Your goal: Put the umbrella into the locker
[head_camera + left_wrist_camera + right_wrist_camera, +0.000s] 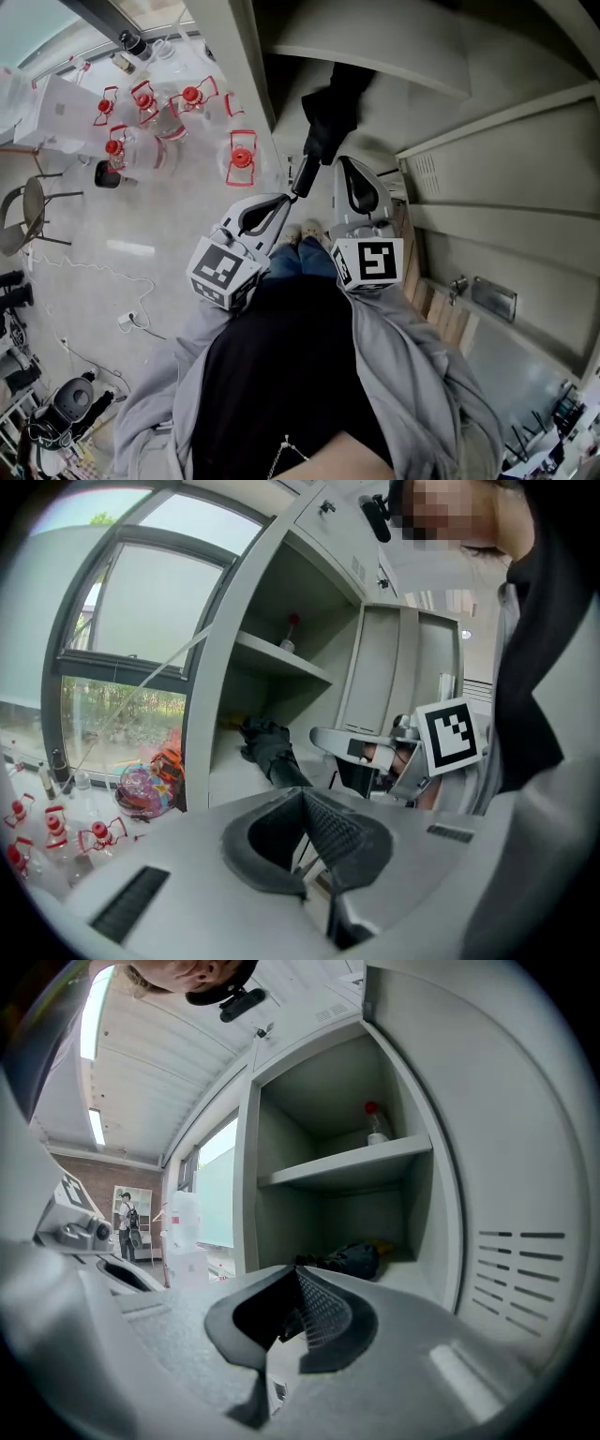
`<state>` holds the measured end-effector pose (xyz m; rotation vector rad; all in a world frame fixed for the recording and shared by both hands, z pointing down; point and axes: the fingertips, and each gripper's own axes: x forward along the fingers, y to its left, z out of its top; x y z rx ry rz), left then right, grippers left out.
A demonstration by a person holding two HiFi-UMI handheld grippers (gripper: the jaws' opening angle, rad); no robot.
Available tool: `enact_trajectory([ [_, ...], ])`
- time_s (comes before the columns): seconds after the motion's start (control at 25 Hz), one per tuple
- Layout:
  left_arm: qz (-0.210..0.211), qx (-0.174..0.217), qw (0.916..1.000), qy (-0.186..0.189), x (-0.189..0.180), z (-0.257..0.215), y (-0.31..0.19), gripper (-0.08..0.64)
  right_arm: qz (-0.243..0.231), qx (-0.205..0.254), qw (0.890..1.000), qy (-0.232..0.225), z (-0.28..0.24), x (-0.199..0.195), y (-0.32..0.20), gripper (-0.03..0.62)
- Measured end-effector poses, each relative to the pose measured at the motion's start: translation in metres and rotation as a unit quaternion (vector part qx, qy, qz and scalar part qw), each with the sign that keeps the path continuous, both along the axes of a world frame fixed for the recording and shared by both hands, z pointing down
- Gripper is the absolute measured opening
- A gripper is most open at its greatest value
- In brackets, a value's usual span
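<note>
Two grippers: left gripper [309, 808] and right gripper [298, 1281] both clenched, empty.
Where: umbrella [333, 103] lies in locker [412, 1213] lower compartment, handle [305, 176] poking out.
Handling: light, floppy fabric on stiff shaft (my judgement); grab handle.

We see a grey jacket [427, 375] worn open over a black top [272, 366], with blue jeans [296, 262] and pale shoes [302, 231]. A thin chain [281, 455] hangs on the top. Left gripper [287, 197] and right gripper [343, 162] have light-grey moulded shells and dark ribbed pads [342, 834]. Each carries a white cube with black square markers: left cube [223, 270], right cube [367, 262].
</note>
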<state>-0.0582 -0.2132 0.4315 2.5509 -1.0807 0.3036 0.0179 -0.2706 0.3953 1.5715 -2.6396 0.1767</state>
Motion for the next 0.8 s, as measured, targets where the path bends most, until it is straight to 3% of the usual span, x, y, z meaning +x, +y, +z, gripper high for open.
enact_trajectory([
  [0.36,0.041,-0.002,0.9991,-0.009,0.033,0.011,-0.012,0.006,0.021,0.004,1.000,0.000,-0.002,0.013,0.000,0.003],
  [0.8,0.067,0.000,0.9977,-0.014,0.097,0.016,-0.067,0.006,0.073,0.005,0.997,0.018,-0.006,0.059,-0.012,0.003],
])
